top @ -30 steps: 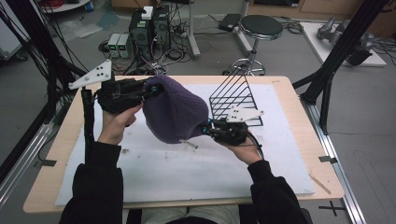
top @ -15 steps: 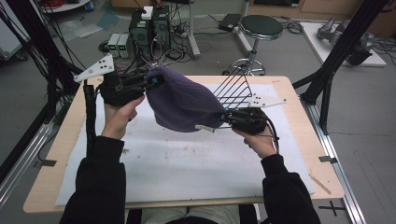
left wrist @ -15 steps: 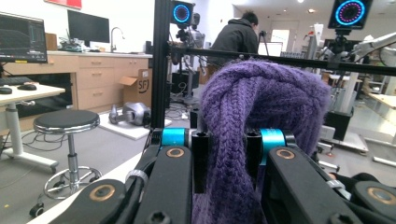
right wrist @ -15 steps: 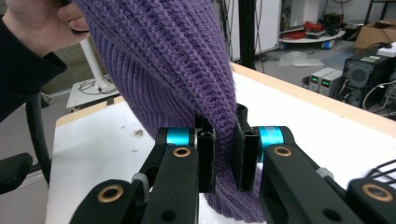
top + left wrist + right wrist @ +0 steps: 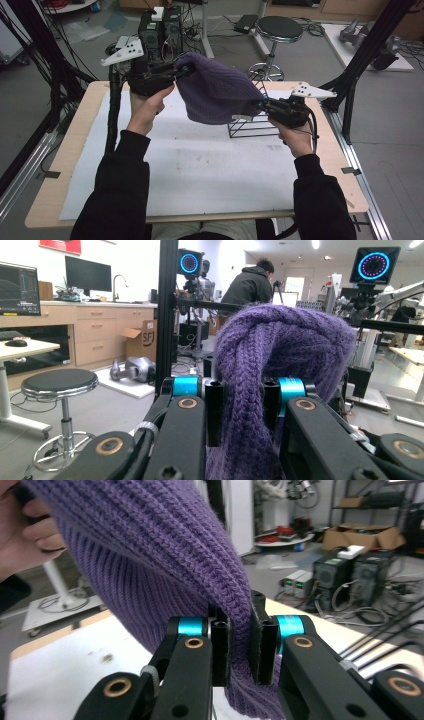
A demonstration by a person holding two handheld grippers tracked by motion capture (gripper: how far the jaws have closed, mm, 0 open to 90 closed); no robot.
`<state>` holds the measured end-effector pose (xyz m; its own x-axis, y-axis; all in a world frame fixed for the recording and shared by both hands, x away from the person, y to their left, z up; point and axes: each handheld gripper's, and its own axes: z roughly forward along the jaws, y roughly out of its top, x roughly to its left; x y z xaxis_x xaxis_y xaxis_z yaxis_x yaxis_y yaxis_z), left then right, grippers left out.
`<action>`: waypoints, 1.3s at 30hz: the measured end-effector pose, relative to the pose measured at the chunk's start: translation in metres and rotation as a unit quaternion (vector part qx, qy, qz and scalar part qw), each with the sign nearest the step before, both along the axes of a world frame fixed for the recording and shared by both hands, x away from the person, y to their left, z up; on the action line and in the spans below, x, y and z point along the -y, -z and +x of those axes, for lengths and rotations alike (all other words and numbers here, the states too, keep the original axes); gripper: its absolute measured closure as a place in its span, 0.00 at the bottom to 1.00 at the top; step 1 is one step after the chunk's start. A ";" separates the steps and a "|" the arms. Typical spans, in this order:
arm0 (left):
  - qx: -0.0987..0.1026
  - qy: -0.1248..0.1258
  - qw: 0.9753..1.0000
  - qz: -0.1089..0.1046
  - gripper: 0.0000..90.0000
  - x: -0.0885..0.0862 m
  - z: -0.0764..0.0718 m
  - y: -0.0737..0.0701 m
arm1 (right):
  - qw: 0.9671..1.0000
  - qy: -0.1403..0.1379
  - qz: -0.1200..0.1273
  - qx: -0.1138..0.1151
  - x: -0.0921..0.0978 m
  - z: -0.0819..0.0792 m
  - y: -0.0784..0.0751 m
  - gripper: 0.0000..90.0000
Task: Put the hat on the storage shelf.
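The left gripper (image 5: 242, 412) is clamped on a fold of the purple ribbed knitted beanie (image 5: 280, 355), the wool bunched thick between its two black jaws; the left gripper view alone shows that pinch. In the high view the left gripper (image 5: 182, 70) is partly masked by the person's left hand (image 5: 147, 102), so its jaws are hard to read there. The right gripper (image 5: 240, 647) grips the beanie's (image 5: 165, 550) lower edge, knit squeezed flat between its jaws. From above, the right gripper (image 5: 260, 106) meets the beanie (image 5: 217, 90), which hangs stretched in the air between both tools, above the white-covered wooden table (image 5: 200, 165). The black wire basket (image 5: 250, 127) stands behind and below it, largely hidden by the wool.
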<state>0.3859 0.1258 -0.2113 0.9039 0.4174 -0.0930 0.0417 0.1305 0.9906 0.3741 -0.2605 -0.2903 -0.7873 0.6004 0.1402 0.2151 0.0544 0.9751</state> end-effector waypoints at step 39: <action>0.024 -0.004 1.000 -0.002 0.89 0.094 0.048 -0.011 | 0.980 0.193 0.038 0.019 0.068 0.019 -0.021 0.90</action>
